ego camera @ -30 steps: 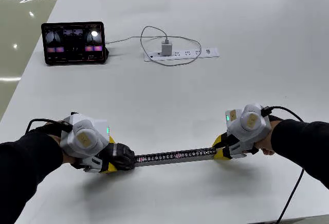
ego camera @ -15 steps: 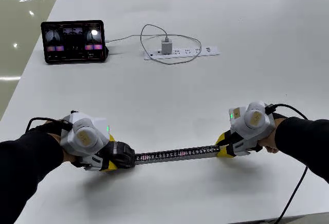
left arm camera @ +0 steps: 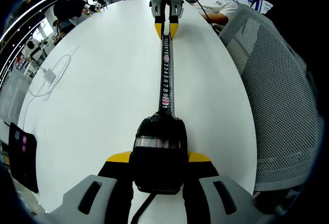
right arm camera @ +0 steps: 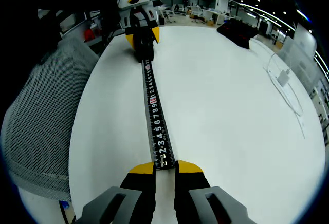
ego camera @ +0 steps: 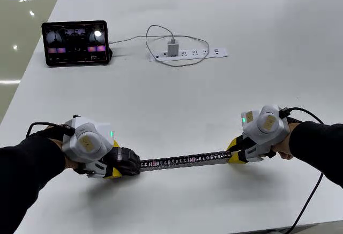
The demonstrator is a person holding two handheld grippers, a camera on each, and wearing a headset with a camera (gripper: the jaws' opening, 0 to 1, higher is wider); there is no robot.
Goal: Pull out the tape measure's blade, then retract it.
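Observation:
A black tape measure case (ego camera: 124, 162) (left arm camera: 159, 149) lies on the white table near its front edge, with my left gripper (ego camera: 115, 164) (left arm camera: 159, 157) shut on it. Its dark numbered blade (ego camera: 185, 160) (left arm camera: 165, 67) (right arm camera: 156, 124) runs out flat to the right, low over the table. My right gripper (ego camera: 233, 151) (right arm camera: 164, 168) is shut on the blade's end. The right gripper view looks back along the blade to the case (right arm camera: 141, 39) held by the left gripper (right arm camera: 142, 34); the left gripper view shows the right gripper (left arm camera: 166, 24) at the blade's far end.
A tablet (ego camera: 76, 43) stands at the back left of the table (ego camera: 214, 94). A white power strip (ego camera: 187, 55) with a charger and looped cable (ego camera: 172, 47) lies behind the middle. A black cable (ego camera: 311, 191) trails off the right forearm. A mesh chair back (left arm camera: 277, 90) stands at the table's near edge.
My right gripper has moved right with the blade's end, so more blade is out of the case. The left gripper and case have stayed put.

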